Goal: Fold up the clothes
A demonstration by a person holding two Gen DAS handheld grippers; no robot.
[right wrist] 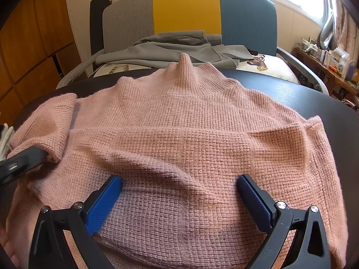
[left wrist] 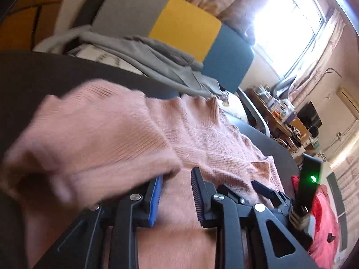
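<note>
A: Which step is this?

B: A sleeve fold, I judge. The right gripper [right wrist: 179, 186] stands wide open, pads pressed on the pink waffle-knit sweater [right wrist: 190, 134], gripping nothing. The left gripper [left wrist: 177, 179] is partly open; a blurred sleeve drapes its left pad, held or not I cannot tell.

A: Next?

B: Lay that sleeve across the body. The sweater lies spread on the dark round table [right wrist: 291, 94], collar toward the grey-yellow-blue chair [right wrist: 186, 9].

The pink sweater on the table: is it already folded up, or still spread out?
Mostly spread: the pink sweater lies flat across the dark table, collar away, with only one sleeve turned in.
</note>
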